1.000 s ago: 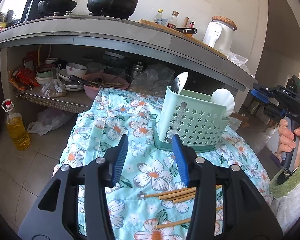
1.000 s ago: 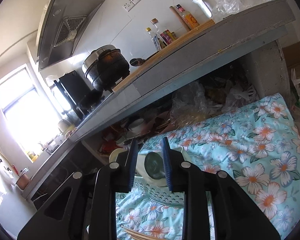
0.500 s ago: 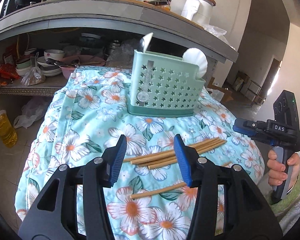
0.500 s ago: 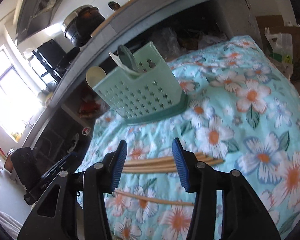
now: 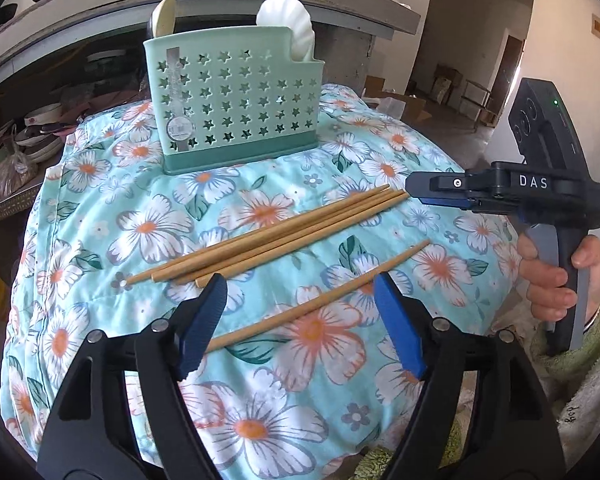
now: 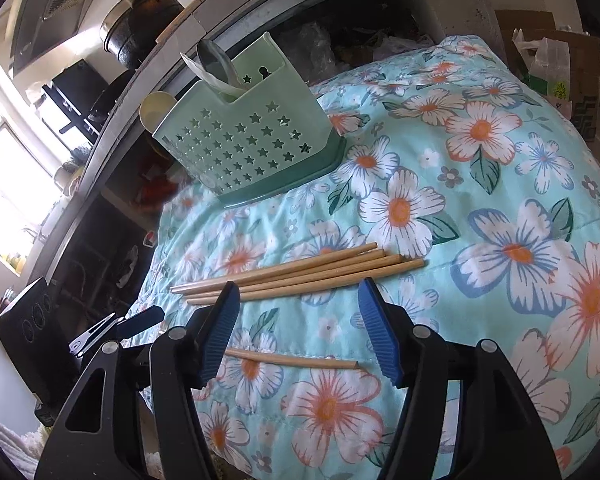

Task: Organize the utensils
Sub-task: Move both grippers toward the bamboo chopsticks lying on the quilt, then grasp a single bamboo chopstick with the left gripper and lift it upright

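With both grippers lowered from the green holder (image 5: 236, 100) at the upper centre, the left gripper (image 5: 300, 320) and right gripper (image 6: 296, 328) are seen with opening, empty jaws over the single chopstick (image 5: 320, 300), apparently chosen for pickup.

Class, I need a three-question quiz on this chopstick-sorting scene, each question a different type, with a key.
1. True or false: one chopstick lies apart from the bundle of chopsticks.
2. How many chopsticks are on the floral cloth altogether? A) three B) five C) seven
3. Fill in: the green holder has ____-shaped holes.

Key:
1. True; the left gripper, jaws opening, straddles it without touching.
2. B; four bundled, one separate. The right gripper, jaws opening, holds nothing.
3. Star.
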`<action>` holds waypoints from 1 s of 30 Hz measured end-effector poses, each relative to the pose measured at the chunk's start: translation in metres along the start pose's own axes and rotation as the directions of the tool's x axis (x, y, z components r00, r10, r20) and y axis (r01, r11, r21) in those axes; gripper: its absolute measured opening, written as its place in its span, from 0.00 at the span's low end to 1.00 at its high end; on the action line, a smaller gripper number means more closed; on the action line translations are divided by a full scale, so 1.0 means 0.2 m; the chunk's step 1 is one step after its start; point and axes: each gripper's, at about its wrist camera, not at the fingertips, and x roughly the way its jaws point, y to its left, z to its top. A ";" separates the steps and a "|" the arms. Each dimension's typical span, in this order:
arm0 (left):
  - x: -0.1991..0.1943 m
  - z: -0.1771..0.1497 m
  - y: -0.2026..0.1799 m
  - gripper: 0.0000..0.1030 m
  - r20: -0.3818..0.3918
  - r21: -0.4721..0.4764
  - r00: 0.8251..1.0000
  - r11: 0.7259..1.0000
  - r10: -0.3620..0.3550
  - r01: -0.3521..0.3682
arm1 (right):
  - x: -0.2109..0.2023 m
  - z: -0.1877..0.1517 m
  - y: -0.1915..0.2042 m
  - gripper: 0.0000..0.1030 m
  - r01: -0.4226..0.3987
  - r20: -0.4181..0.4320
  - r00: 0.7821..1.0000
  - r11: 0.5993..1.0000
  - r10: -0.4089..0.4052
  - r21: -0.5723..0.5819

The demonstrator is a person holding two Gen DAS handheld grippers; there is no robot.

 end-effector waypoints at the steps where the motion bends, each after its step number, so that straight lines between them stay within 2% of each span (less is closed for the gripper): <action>1: 0.00 0.00 -0.01 0.72 -0.002 0.011 1.000 1.000 0.005 -0.005 | 0.00 0.00 -0.01 0.59 -0.003 -0.001 1.000 1.000 0.003 0.005; 8: 0.04 0.01 -0.08 0.76 -0.017 0.064 1.000 0.998 0.021 -0.020 | -0.01 -0.01 -0.06 0.59 -0.021 -0.001 1.000 0.999 0.021 0.037; 25: 0.06 -0.03 -0.14 0.78 -0.038 0.075 0.999 0.997 0.038 -0.035 | -0.05 -0.02 -0.10 0.59 -0.056 0.014 0.998 0.997 0.055 0.057; 30: 0.06 -0.02 -0.16 0.78 -0.039 0.111 0.999 0.993 0.036 -0.031 | -0.06 -0.02 -0.12 0.59 -0.060 0.017 0.998 0.996 0.059 0.064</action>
